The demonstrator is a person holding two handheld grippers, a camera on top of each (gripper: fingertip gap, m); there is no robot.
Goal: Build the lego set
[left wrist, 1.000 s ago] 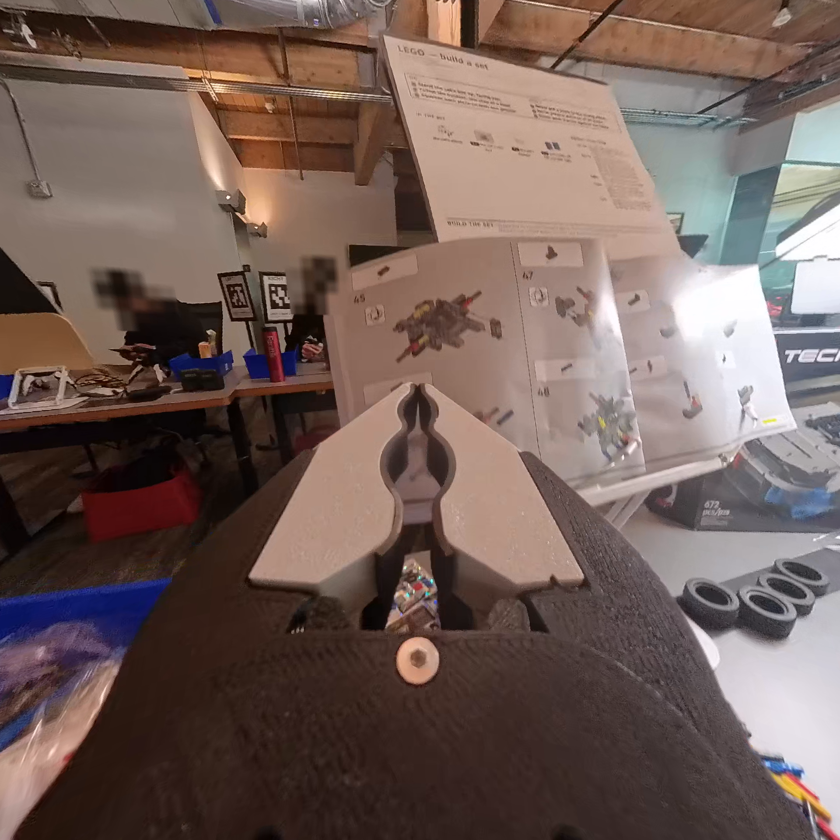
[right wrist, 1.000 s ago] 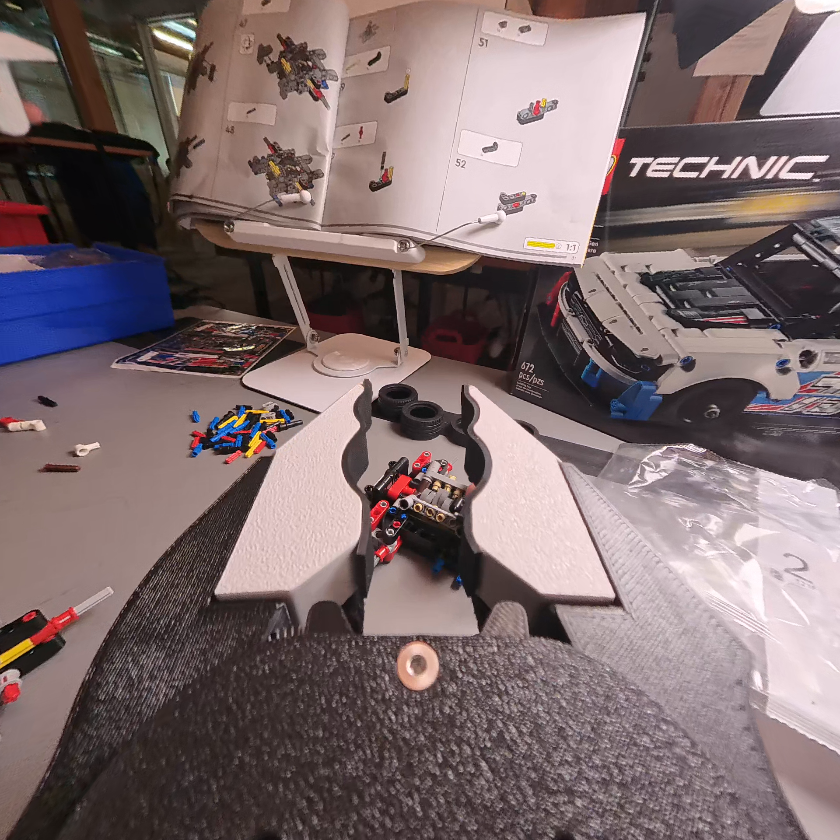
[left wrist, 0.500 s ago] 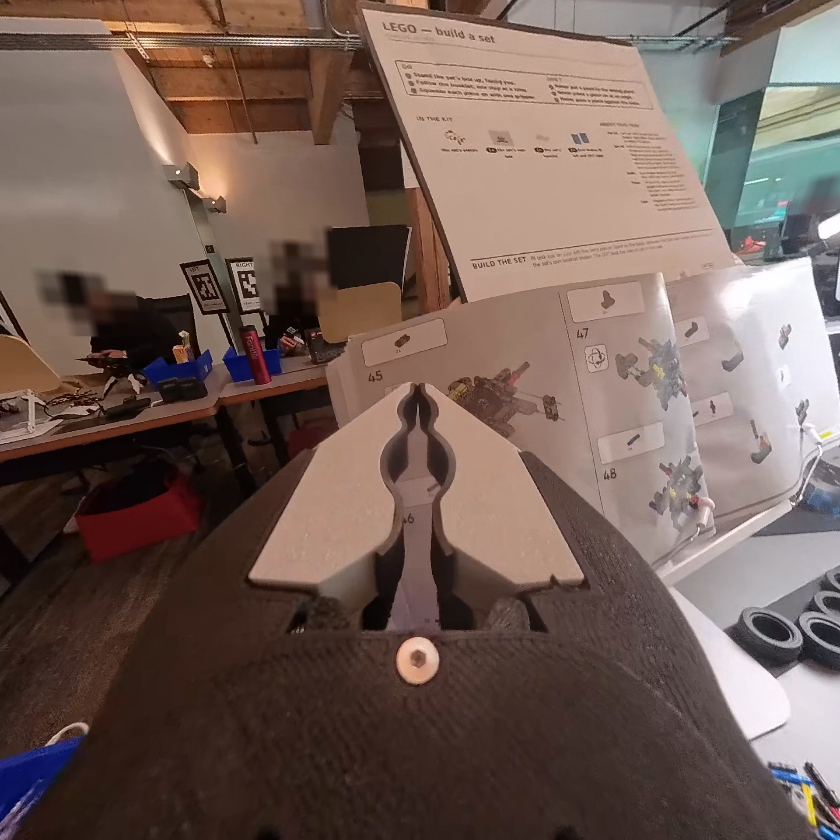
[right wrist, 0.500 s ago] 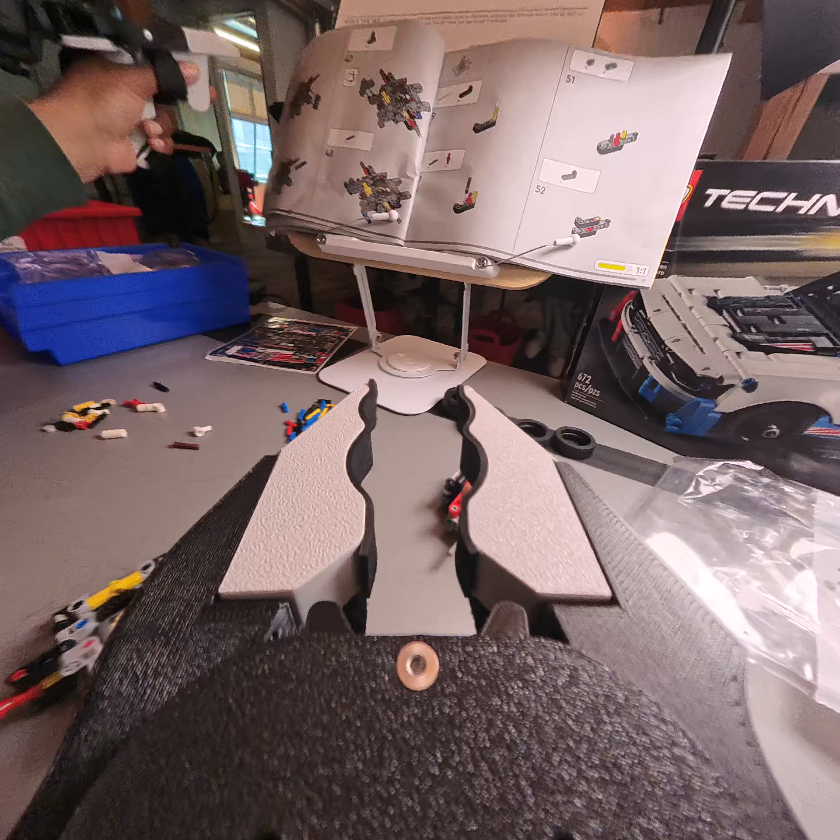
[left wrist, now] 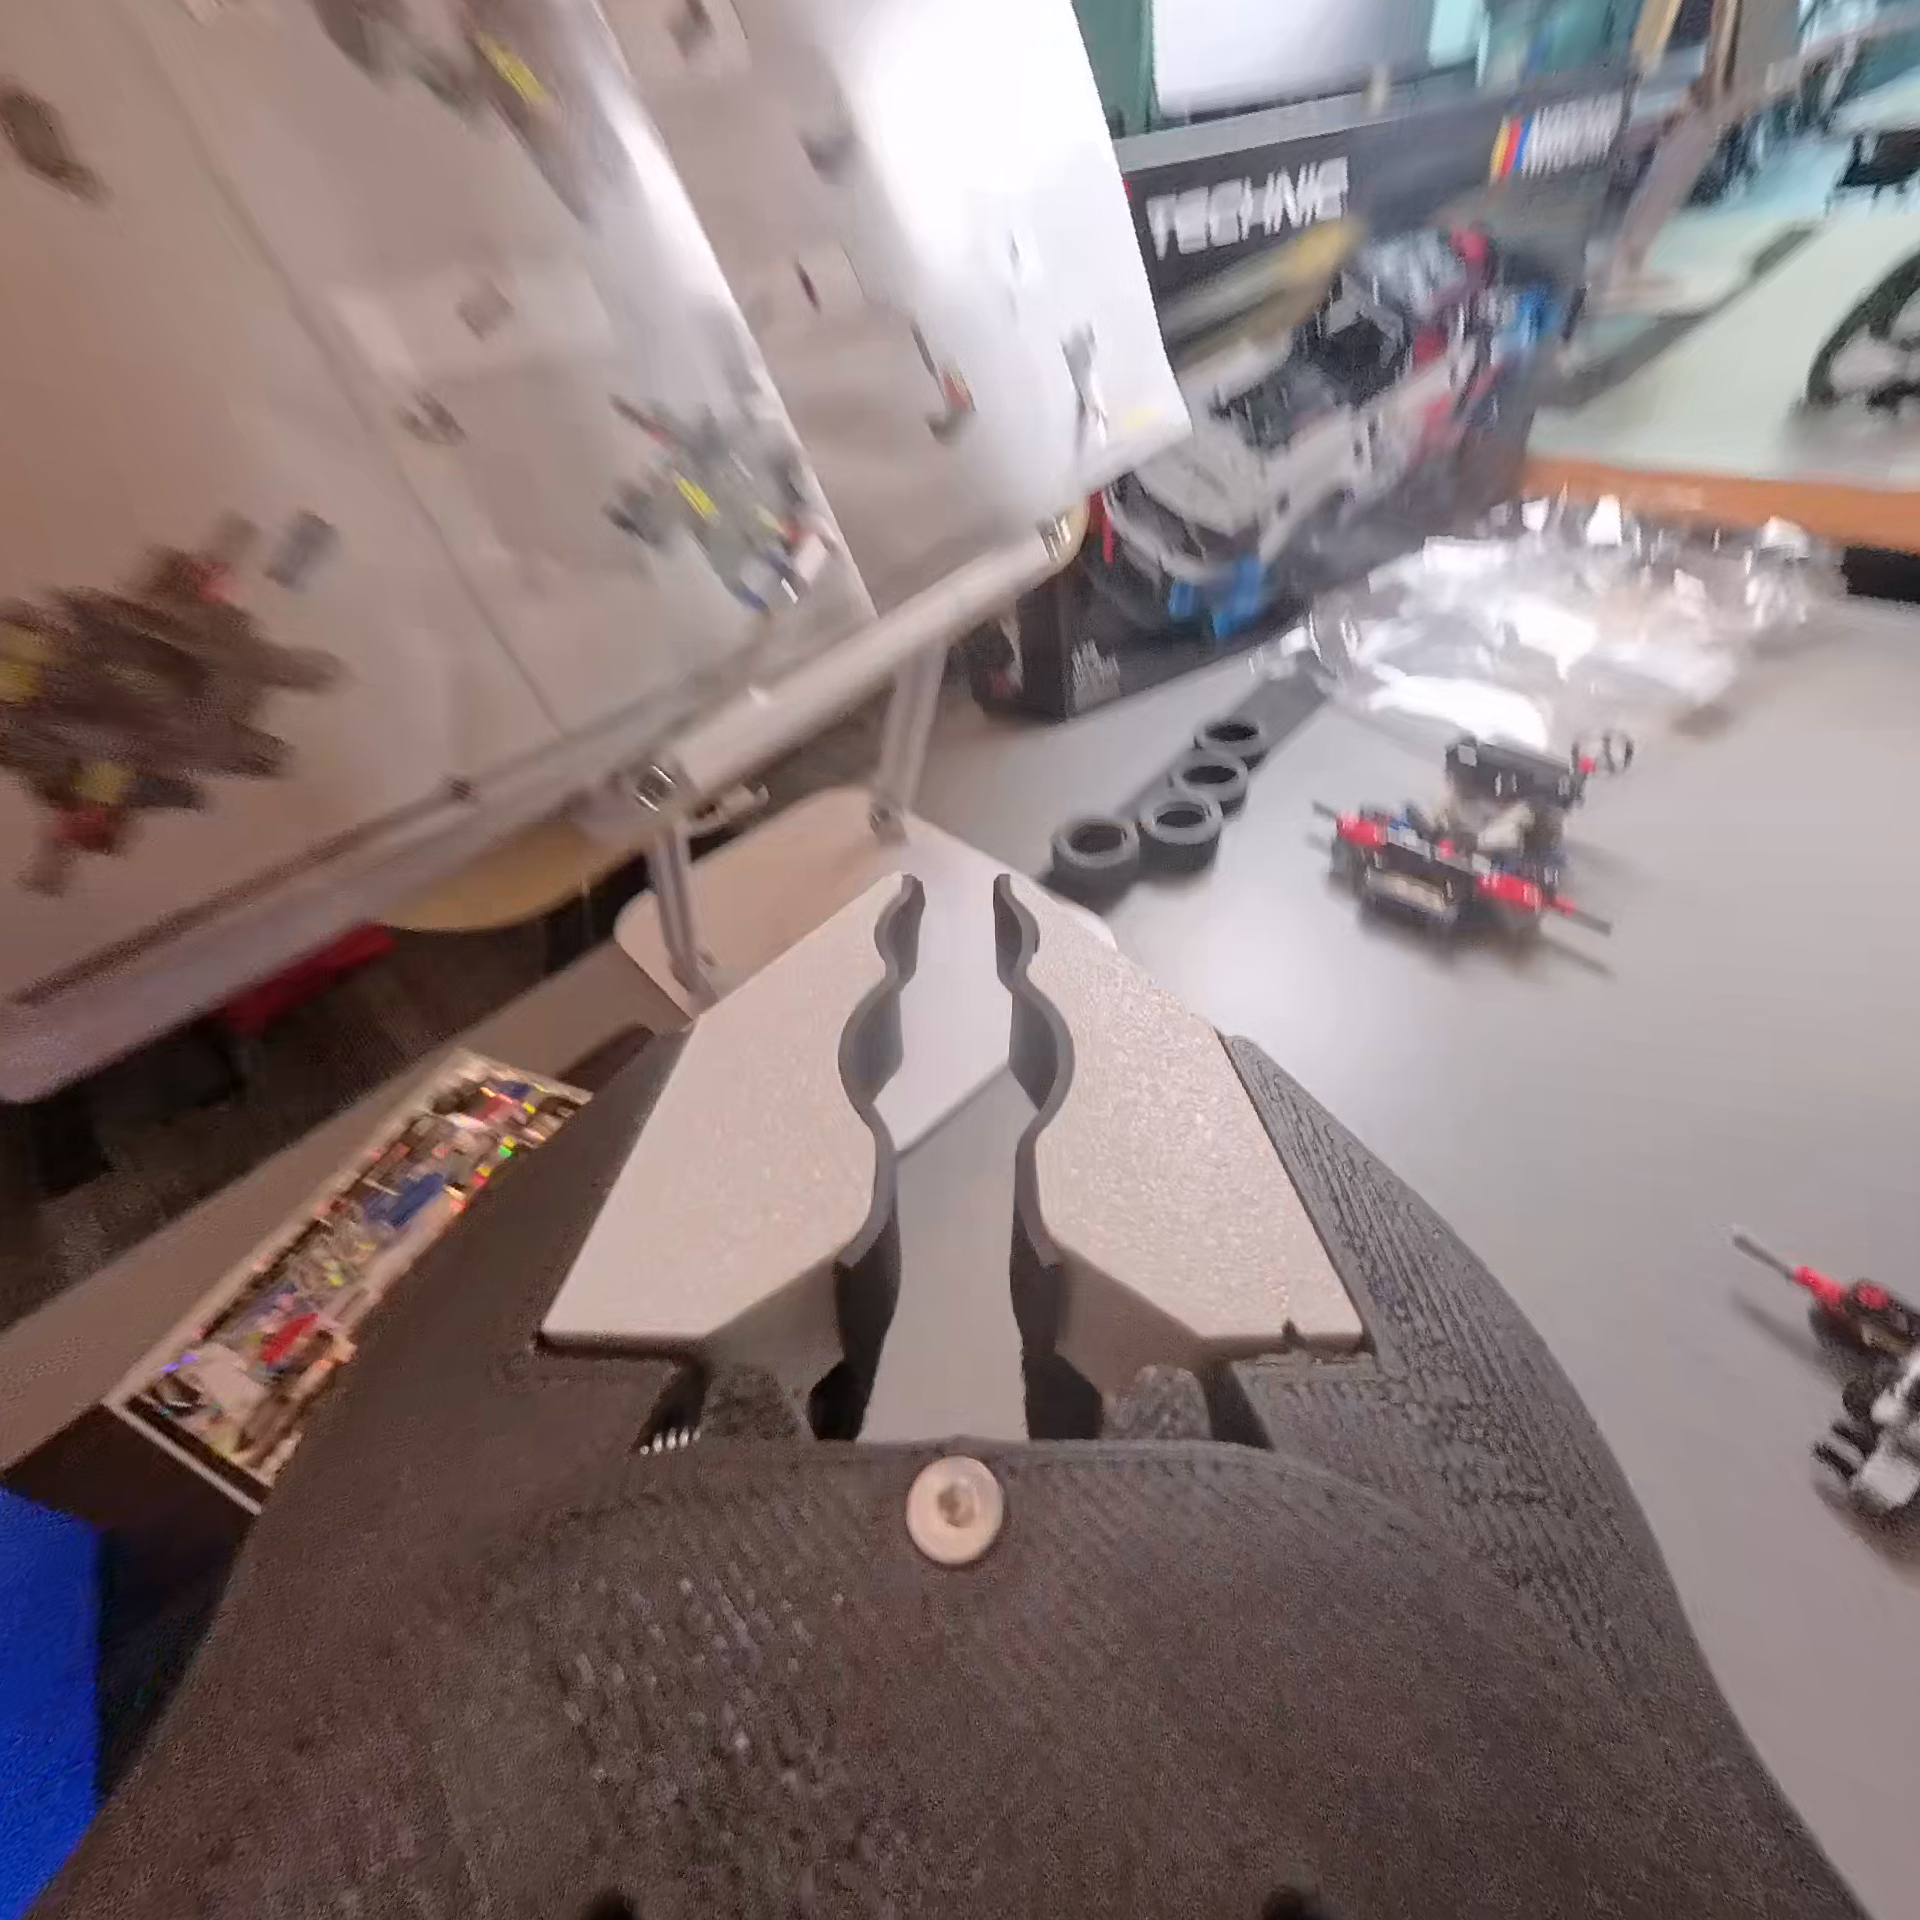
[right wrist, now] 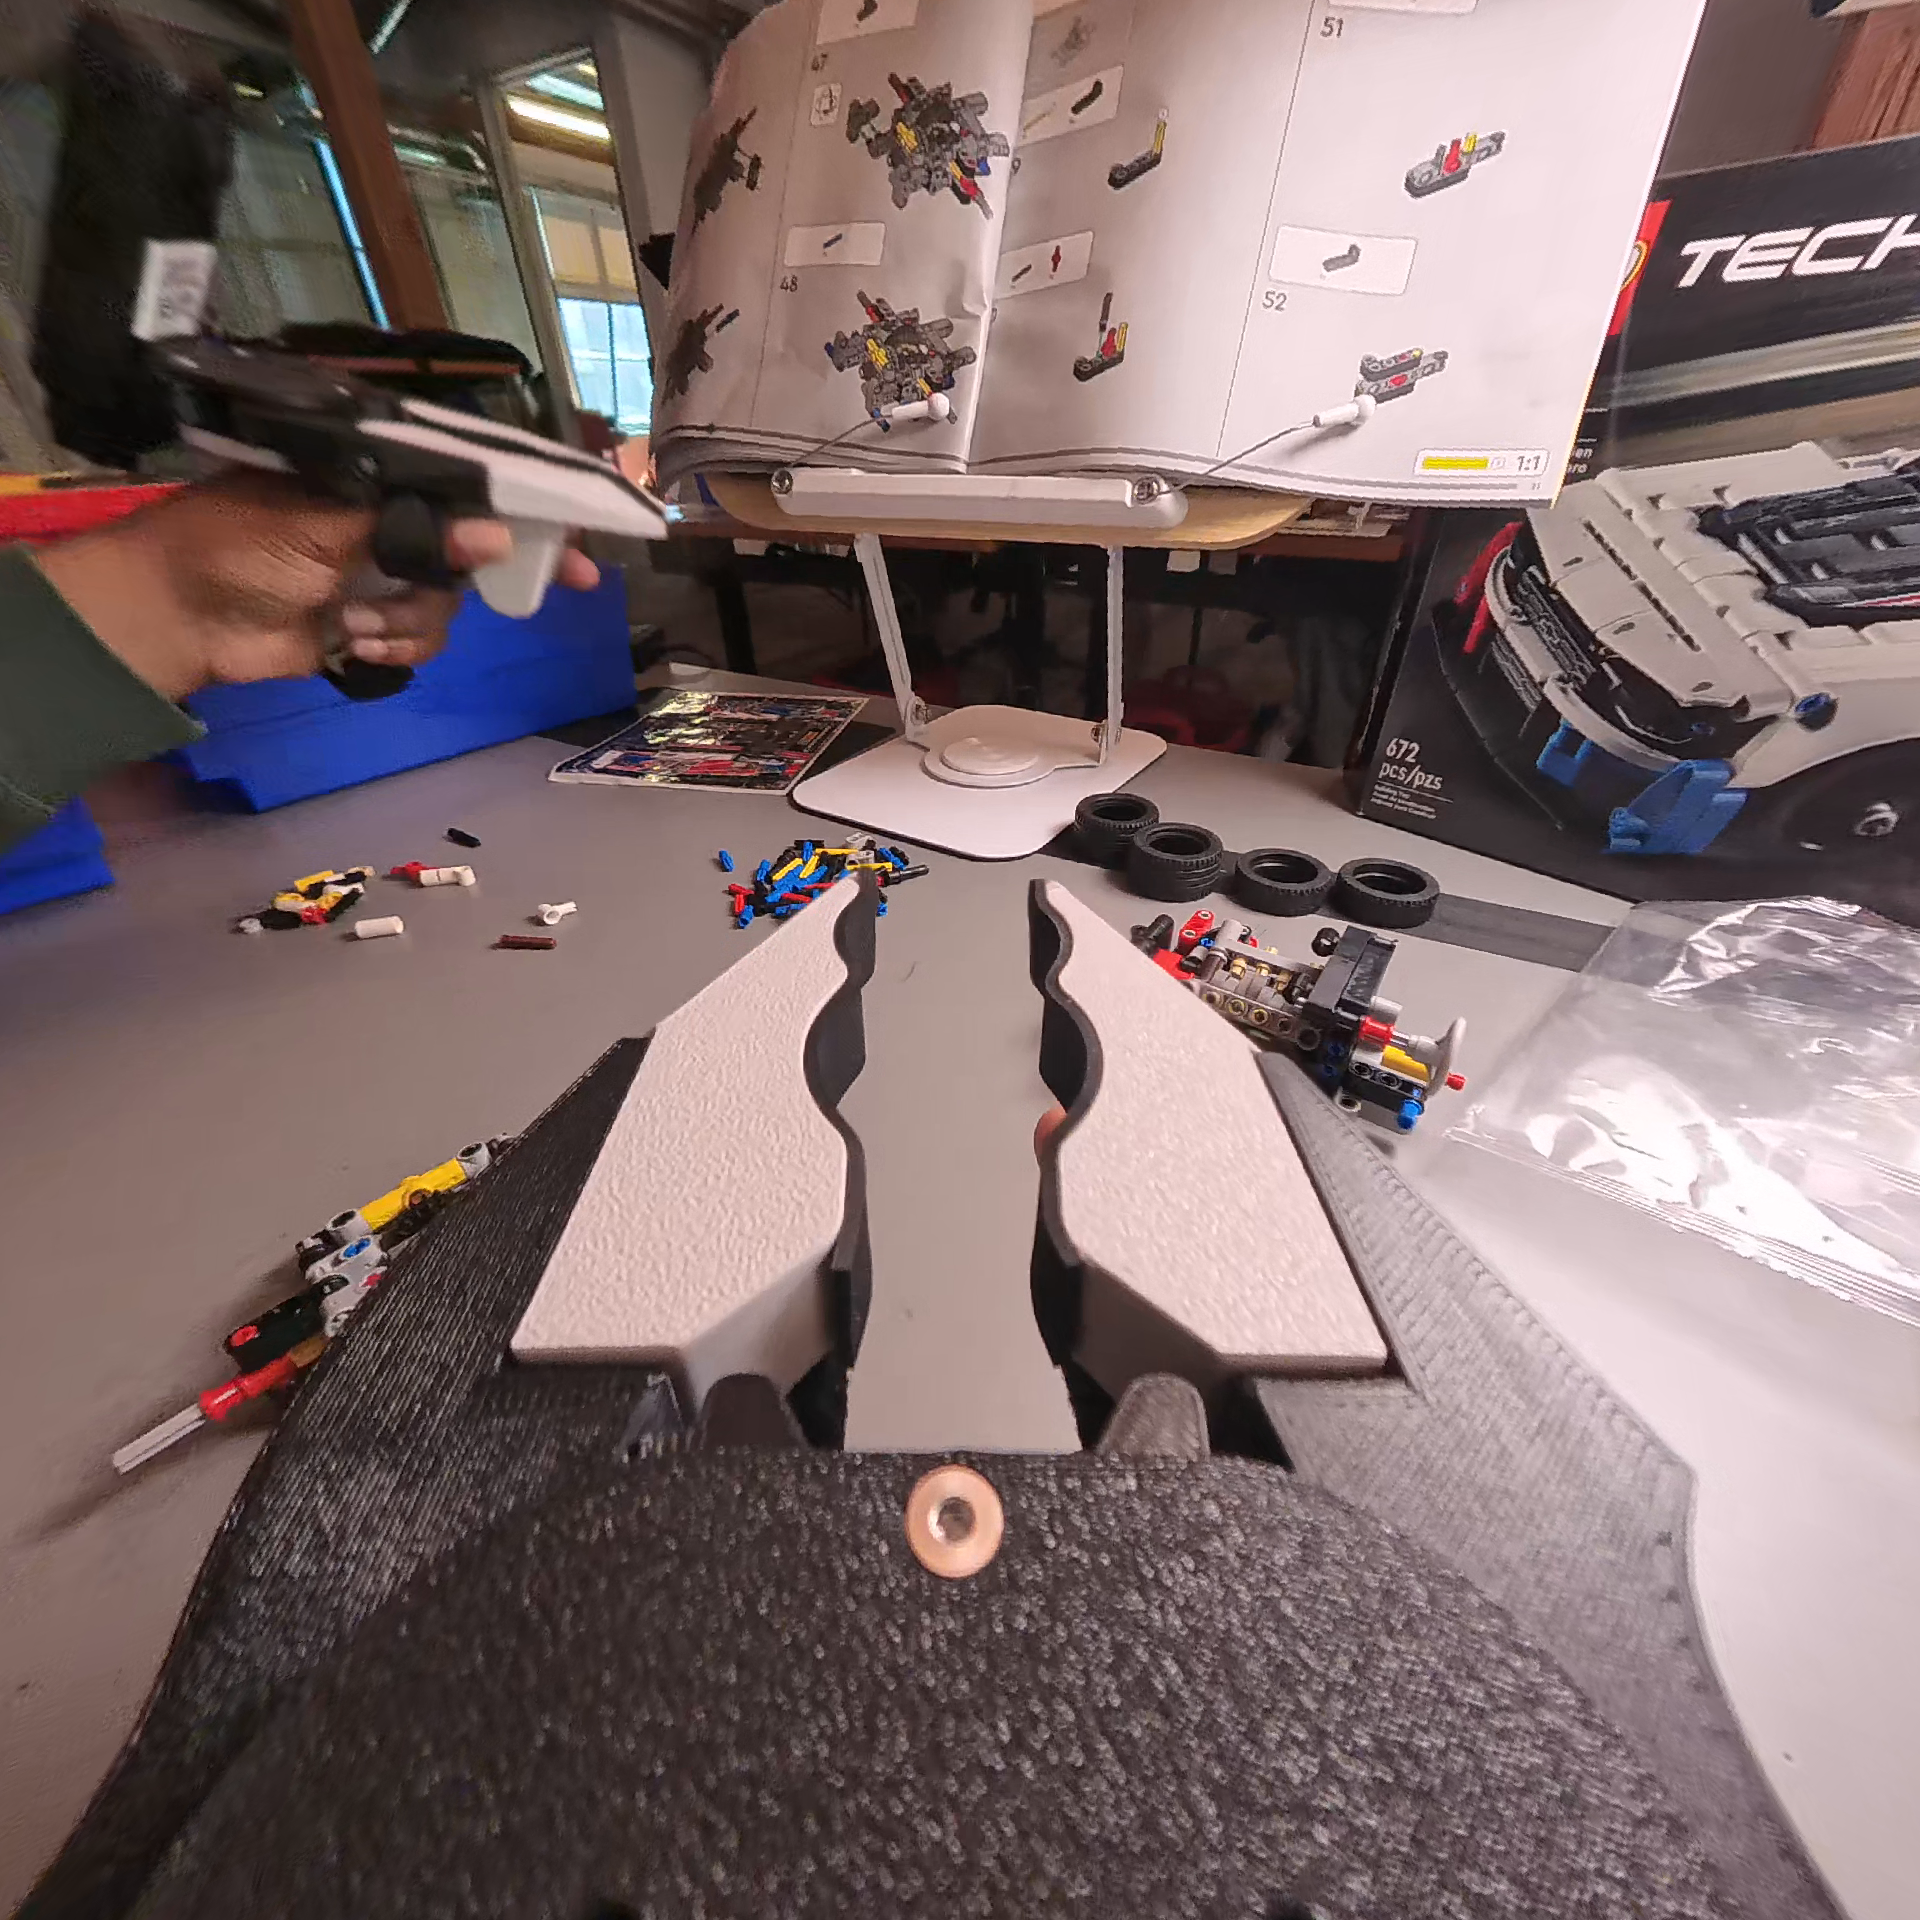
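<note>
My right gripper (right wrist: pixel 951 894) is open and empty, low over the grey table (right wrist: pixel 520 1039). A partly built brick assembly (right wrist: pixel 1309 997) of black, red and grey parts lies on the table just right of its right finger. A pile of small blue, red, yellow and black pins (right wrist: pixel 810 873) lies by its left fingertip. My left gripper (left wrist: pixel 956 894) is slightly open with nothing between the pads, above the white stand base (left wrist: pixel 790 904). The right wrist view shows it held in a hand at the upper left (right wrist: pixel 582 499). The assembly also shows in the left wrist view (left wrist: pixel 1475 852).
An open instruction booklet (right wrist: pixel 1091 260) rests on a white stand (right wrist: pixel 987 790). Several black tyres (right wrist: pixel 1278 878) lie in a row behind the assembly. The set's box (right wrist: pixel 1662 623), a clear plastic bag (right wrist: pixel 1714 1091), a blue bin (right wrist: pixel 416 686), a sticker sheet (right wrist: pixel 717 738) and a smaller sub-assembly (right wrist: pixel 353 1247) surround the work area. The left gripper's tips are roughly 30 cm from the right gripper's.
My left gripper swung down and right from facing the booklet toward the table, and its jaws opened from shut. My right gripper drew back from the assembly that stood between its fingers.
</note>
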